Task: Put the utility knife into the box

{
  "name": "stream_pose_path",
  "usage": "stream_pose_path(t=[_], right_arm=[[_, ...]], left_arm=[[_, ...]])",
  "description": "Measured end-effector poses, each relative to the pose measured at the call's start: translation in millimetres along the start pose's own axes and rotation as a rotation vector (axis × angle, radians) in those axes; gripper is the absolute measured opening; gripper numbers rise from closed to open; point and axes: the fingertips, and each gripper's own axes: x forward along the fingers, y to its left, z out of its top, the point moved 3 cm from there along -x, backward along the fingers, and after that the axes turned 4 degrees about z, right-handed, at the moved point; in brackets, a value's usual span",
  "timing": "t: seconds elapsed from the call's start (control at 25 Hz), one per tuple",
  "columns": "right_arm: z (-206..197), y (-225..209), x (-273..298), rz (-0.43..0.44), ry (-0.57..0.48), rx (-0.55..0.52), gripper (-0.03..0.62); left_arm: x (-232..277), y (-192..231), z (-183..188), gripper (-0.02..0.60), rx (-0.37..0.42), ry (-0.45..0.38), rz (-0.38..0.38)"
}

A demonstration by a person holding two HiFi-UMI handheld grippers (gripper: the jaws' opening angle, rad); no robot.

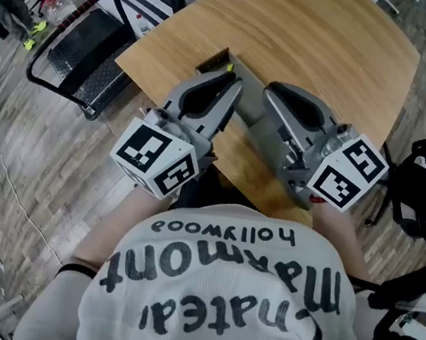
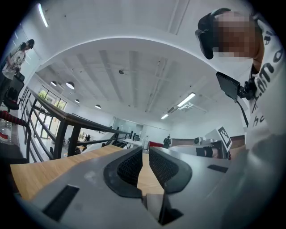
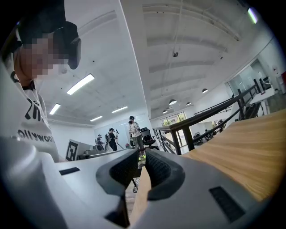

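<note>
The box sits on the smooth wooden table, mostly hidden. A yellow-green sliver at its rim may be the utility knife. The left gripper and right gripper rest there, ribbed jaws pinched nearly together and empty.

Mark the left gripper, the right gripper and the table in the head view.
left gripper (image 1: 229, 81), head view, at the tips of its jaws.
right gripper (image 1: 272, 93), head view, at the tips of its jaws.
table (image 1: 318, 39), head view, on the bare wooden top.
</note>
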Motion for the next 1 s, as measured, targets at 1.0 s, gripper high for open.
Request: stream_pose_path(t=[1.0], right_arm=[[-9, 13, 2, 0.022, 0.032, -0.001, 0.031]], left_arm=[[-20, 0, 1, 0.051, -0.022, -0.016, 0.039]])
